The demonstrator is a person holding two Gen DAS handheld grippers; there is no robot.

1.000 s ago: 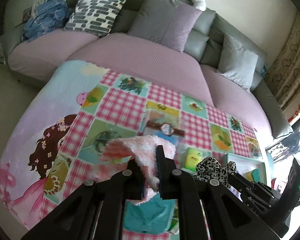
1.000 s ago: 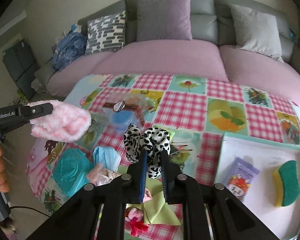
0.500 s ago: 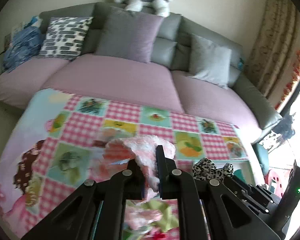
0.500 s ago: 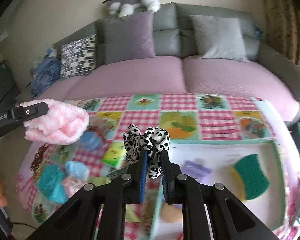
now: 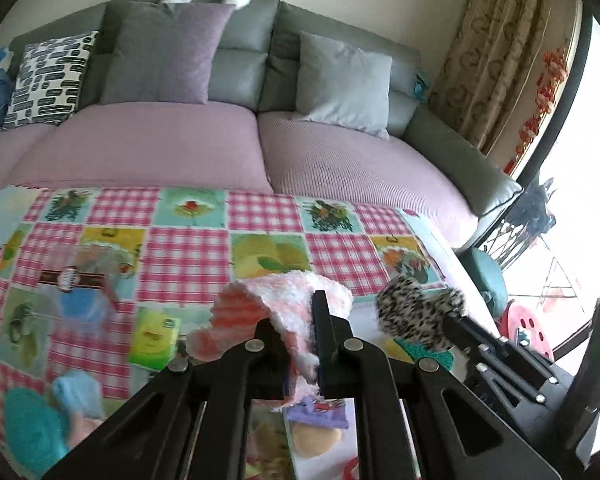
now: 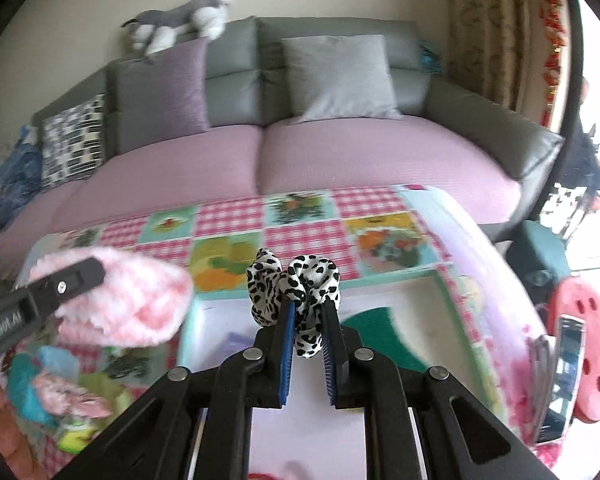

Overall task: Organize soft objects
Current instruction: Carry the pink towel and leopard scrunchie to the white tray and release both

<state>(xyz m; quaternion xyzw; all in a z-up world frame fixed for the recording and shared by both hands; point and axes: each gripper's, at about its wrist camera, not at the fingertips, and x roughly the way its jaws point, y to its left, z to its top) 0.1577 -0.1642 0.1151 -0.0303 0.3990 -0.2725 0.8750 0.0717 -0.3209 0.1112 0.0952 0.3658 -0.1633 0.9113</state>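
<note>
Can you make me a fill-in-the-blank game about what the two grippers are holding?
1. The left gripper is shut on a fluffy ____ cloth.
2. The right gripper is shut on a scrunchie with black ____ on white.
3. A green sponge lies in the white ____ under the scrunchie.
4. A toy ____ lies on top of the sofa.

Missing words: pink; spots; tray; dog
</note>
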